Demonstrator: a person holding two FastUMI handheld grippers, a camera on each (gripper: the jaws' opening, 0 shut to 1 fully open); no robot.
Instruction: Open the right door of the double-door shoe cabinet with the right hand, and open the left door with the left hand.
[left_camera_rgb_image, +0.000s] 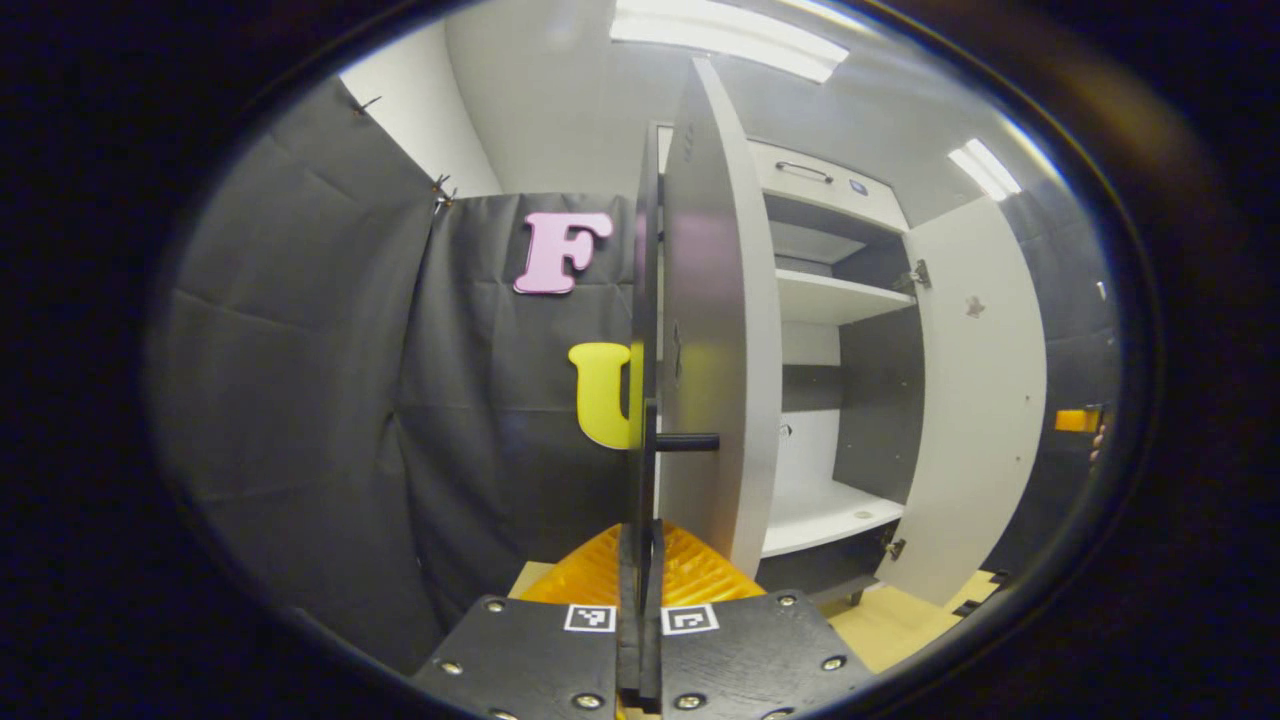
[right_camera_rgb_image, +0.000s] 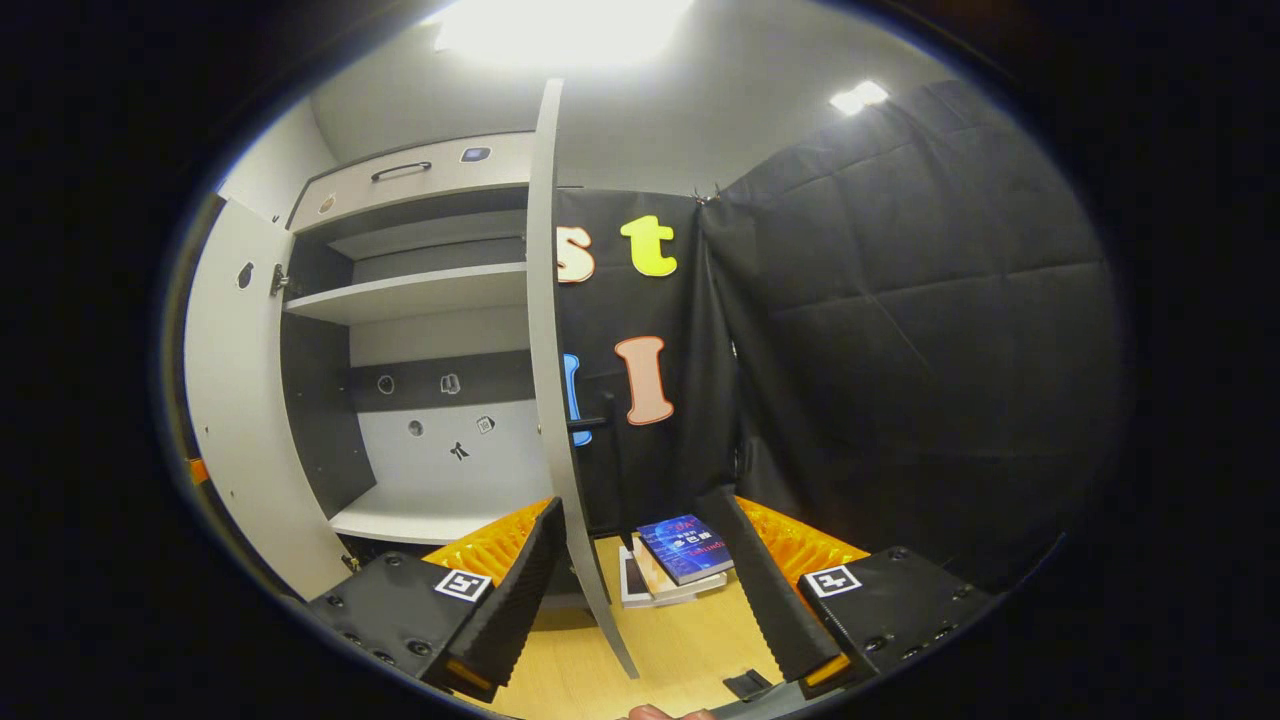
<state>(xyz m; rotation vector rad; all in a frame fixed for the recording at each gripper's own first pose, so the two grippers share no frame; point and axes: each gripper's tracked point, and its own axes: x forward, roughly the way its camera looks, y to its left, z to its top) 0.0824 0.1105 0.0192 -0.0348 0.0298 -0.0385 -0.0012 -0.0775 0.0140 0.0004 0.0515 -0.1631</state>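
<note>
Left tool pinched narrow on left door edge; right tool wide, right door at 12; book title unreadable

One shoe cabinet stands with two doors, the left door and the right door, both swung open. Inside are two white shelves. One drawer with one handle tops it. One stack of books lies on the floor.
</note>
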